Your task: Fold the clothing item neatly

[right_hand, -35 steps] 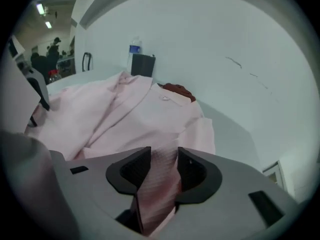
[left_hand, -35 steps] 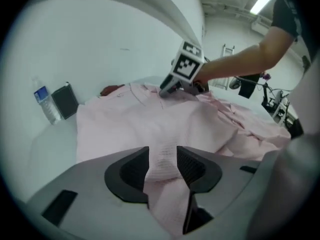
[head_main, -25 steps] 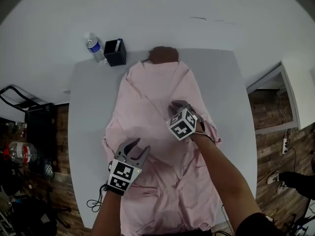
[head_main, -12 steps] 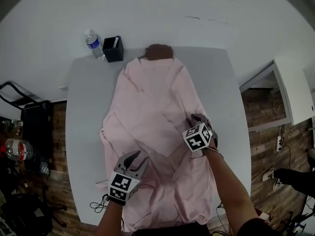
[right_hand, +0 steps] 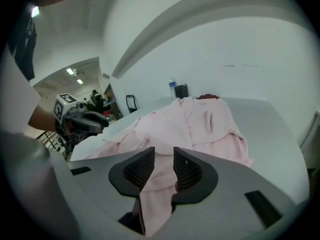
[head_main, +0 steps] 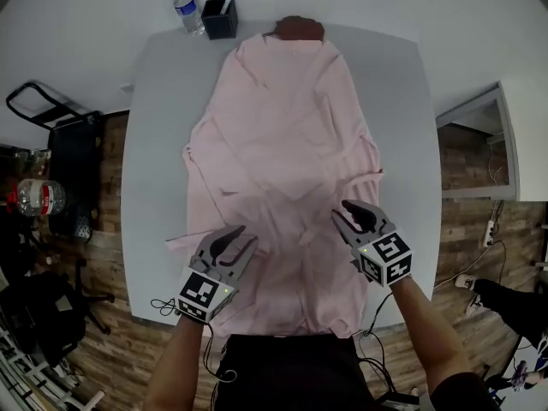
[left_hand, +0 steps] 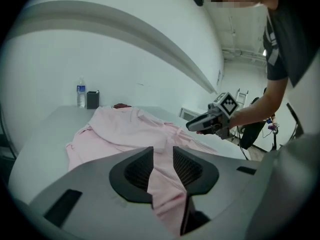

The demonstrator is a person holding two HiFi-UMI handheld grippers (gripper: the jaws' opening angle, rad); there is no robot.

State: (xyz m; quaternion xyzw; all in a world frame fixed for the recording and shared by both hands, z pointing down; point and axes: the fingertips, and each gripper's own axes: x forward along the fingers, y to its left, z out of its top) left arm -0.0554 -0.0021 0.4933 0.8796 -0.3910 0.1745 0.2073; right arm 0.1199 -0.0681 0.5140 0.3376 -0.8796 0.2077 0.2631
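Observation:
A pink shirt [head_main: 282, 144] lies flat on the grey table [head_main: 154, 144], collar at the far end, with both sides folded in over the body. My left gripper [head_main: 233, 245] hovers over the near left part of the shirt. Its jaws have just been closing and stand apart, with pink cloth [left_hand: 125, 126] showing in the gap. My right gripper [head_main: 353, 217] hovers over the near right part. Its jaws have just been opening and also stand apart over the cloth [right_hand: 195, 121]. Each gripper shows in the other's view: the right gripper [left_hand: 192, 126] and the left gripper [right_hand: 102, 120].
A water bottle [head_main: 186, 8] and a black box [head_main: 219, 17] stand at the table's far left corner. A brown object [head_main: 300, 27] lies at the collar. Cables [head_main: 163, 306] hang off the near left edge. A black cart [head_main: 51, 118] stands on the floor at left.
My right gripper left the middle of the shirt and came back to its near right part. The left gripper drew slightly nearer. The right side now lies folded across.

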